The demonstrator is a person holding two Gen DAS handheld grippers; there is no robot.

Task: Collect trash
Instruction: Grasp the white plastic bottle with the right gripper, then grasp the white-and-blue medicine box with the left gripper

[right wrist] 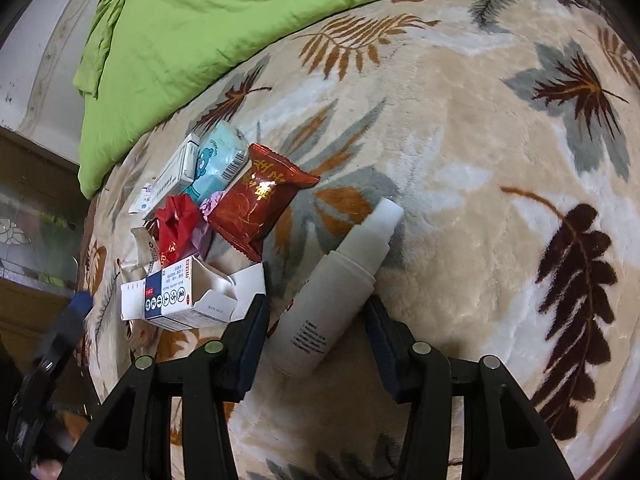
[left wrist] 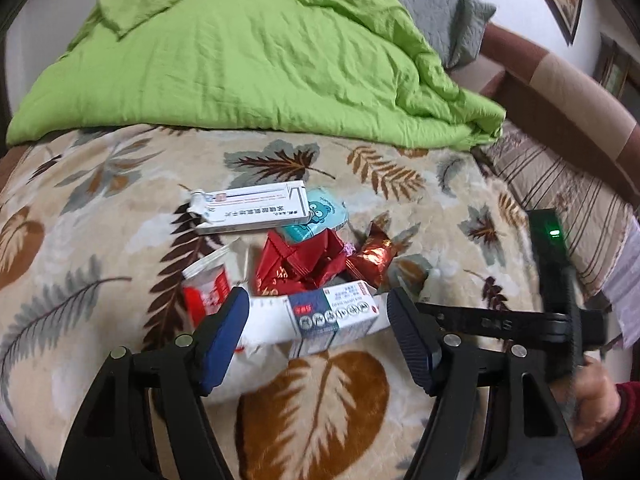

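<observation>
While the trash lies heaped on the bed's leaf-patterned blanket point(right wrist: 460, 128), the white bottle point(right wrist: 332, 292) rests between the spread fingers of the right tool point(right wrist: 316, 344), unpinched. Left of it, the torn carton point(left wrist: 320, 320) sits between the left tool's point(left wrist: 316, 340) spread fingers. Each should probably close squarely across its item's middle before lifting.

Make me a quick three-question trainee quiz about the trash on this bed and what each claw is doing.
1. True or false: the right claw is open around the white bottle.
2. Which item lies between the left claw's fingers? A) open blue-and-white box B) red snack packet C) light blue tissue pack
3. Fill in: the trash lies on a leaf-patterned ____.

Key: 1 true; 2 A; 3 blanket.
</observation>
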